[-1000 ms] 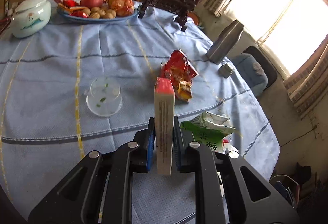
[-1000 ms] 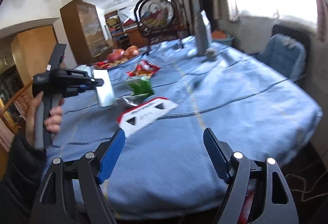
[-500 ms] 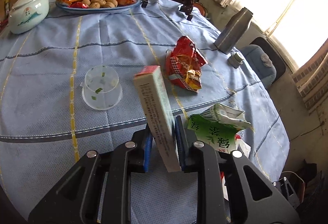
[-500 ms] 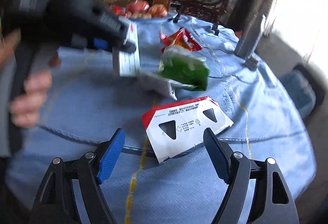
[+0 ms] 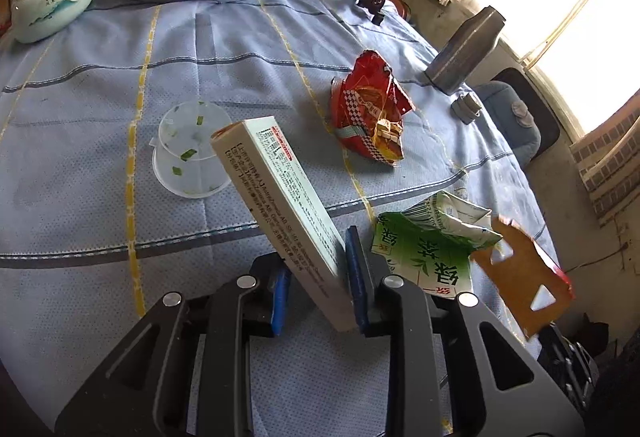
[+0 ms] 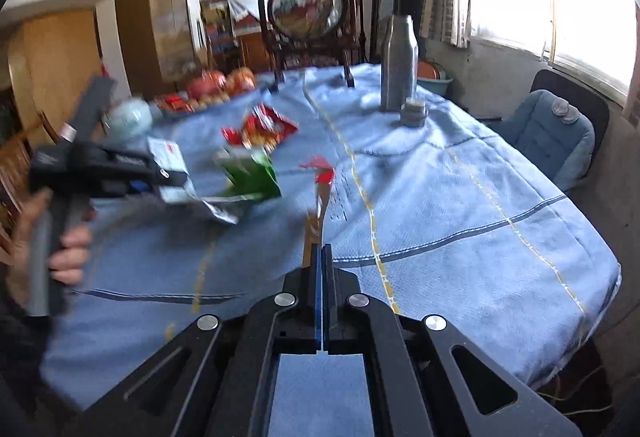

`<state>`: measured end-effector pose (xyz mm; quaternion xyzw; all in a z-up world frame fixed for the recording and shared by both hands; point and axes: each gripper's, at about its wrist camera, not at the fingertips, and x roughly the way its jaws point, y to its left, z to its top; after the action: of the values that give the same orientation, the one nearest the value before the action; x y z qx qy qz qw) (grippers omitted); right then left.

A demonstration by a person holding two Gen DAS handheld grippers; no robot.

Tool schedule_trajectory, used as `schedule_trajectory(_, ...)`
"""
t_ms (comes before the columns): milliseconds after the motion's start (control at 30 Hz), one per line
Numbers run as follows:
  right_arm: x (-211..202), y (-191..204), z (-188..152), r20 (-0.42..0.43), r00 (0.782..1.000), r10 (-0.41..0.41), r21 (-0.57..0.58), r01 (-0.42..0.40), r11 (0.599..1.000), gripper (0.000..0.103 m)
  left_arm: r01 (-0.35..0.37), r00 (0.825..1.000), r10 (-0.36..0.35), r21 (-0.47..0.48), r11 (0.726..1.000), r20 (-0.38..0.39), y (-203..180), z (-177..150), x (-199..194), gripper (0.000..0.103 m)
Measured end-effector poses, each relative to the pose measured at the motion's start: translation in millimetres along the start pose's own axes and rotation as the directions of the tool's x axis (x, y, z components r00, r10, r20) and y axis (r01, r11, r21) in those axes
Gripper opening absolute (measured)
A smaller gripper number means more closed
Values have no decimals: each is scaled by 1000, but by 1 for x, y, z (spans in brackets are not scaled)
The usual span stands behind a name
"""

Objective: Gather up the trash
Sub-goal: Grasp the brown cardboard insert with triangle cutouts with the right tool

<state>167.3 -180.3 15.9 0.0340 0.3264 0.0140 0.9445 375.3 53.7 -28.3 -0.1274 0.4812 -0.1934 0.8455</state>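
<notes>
In the left wrist view, the left tongs [image 5: 318,287] stood only a little apart, their jaws having just been opening, with the box [image 5: 280,193] between them. The box leaned hard to the left, its lower end against the right pad and a visible gap at the left pad. My judgement was that it was no longer firmly pinched and could tip out onto the counter [image 5: 100,141] if the jaws eased any more. Falling that way, it might strike the plastic cup [image 5: 188,153] just beyond it. The green carton [image 5: 428,253] lay just right of the tongs, the red wrapper [image 5: 370,109] farther back, both on the cloth. A flat card [image 5: 524,277] hung in the air at the right, off the counter edge.

In the right wrist view, the right tongs [image 6: 322,257] had closed fully on the near edge of that card [image 6: 316,213], seen edge-on and blurred. The hold looked thin, at the rim only, so a quick swing might bend the card or let it slip out and drop to the floor. The left hand [image 6: 60,241] and its tool were close on the left, so the two could collide while carrying.
</notes>
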Motion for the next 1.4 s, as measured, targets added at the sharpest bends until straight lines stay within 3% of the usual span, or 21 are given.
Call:
schedule_trajectory(100,-18,-3,0,35,999,15,14,-16,1000,1,11,999,-12,22,1000,33,-5,0,-9,19)
schedule_trajectory(367,-45,-19,1,75,996,52,68,-57,996,1,87,987,-91,30,996,136,-9,3,-42,18)
schedule_trajectory(600,-64,-36,-2,110,992,67,135,-81,987,1,125,983,-125,6,992,136,-9,0,-50,19)
schedule_trajectory(967,-105,-78,-4,207,978,20,203,-63,977,0,183,972,-196,105,978,129,-59,-32,-75,18)
schedule_trajectory(1067,-86,-77,1,173,984,35,181,-67,981,0,182,970,-199,125,975,136,-73,-38,-76,18)
schedule_trajectory(1133,-55,-73,-4,138,984,111,179,-135,975,1,190,969,-207,127,973,135,-78,-40,-74,18)
schedule_trajectory(1233,-6,-79,-16,81,994,68,186,-82,979,2,180,971,-198,134,975,137,-82,-43,-72,18)
schedule_trajectory(1333,-18,-113,-23,113,983,143,285,-170,943,4,148,978,-168,158,976,123,-84,-43,-67,18)
schedule_trajectory(1367,-29,-123,-25,133,983,124,292,-159,943,17,138,980,-159,163,977,122,-85,-43,-66,18)
schedule_trajectory(1400,-45,-136,-30,154,986,66,302,-111,947,52,132,981,-152,163,978,122,-85,-41,-64,18)
